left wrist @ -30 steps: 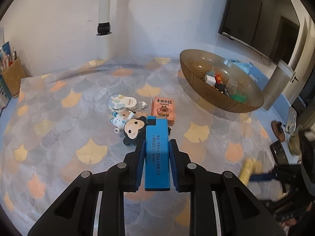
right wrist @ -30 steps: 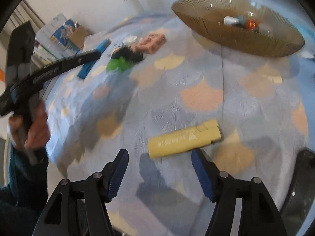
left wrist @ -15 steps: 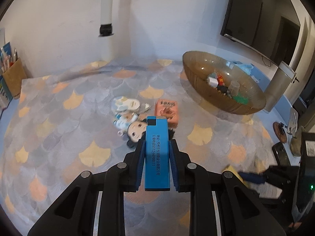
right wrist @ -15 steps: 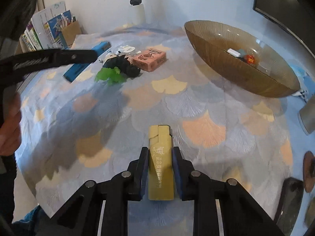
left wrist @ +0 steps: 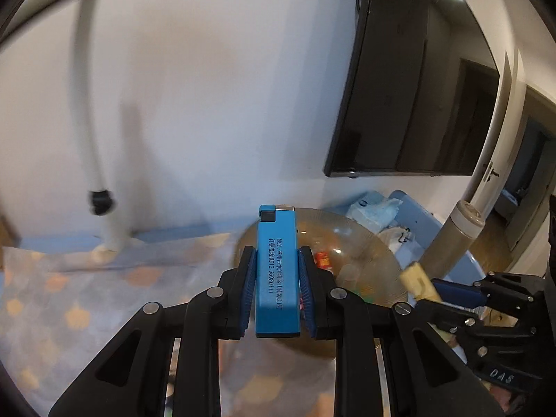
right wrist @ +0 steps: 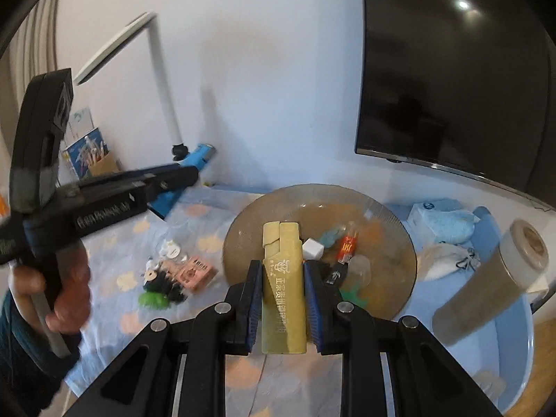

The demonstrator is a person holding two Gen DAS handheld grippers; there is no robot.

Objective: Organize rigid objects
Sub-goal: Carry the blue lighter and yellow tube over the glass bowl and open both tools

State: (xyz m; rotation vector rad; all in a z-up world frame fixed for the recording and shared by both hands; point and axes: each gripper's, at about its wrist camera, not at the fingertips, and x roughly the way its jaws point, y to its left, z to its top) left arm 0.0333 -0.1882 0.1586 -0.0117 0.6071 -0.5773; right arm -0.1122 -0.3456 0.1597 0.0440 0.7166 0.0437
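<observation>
My left gripper (left wrist: 277,271) is shut on a blue lighter (left wrist: 277,271) that stands upright between its pads, raised in front of the brown glass bowl (left wrist: 378,253). My right gripper (right wrist: 283,278) is shut on a yellow lighter (right wrist: 283,278), held over the near rim of the same bowl (right wrist: 392,222). Several small items lie in the bowl. In the left wrist view the right gripper (left wrist: 441,290) shows at the right with the yellow lighter (left wrist: 418,281). In the right wrist view the left gripper's black body (right wrist: 104,198) crosses the left side with the blue lighter (right wrist: 187,177).
On the patterned cloth (right wrist: 114,243) left of the bowl lie a pink box (right wrist: 194,272), a dark doll (right wrist: 163,285) and a green toy (right wrist: 153,300). A grey cylinder (right wrist: 493,281), a tissue pack (right wrist: 441,222), a white lamp (right wrist: 163,80) and a wall screen (right wrist: 451,80) stand around.
The right gripper closed on the yellow lighter and lifted it off the cloth. Both grippers rose and swung toward the bowl, each with its lighter.
</observation>
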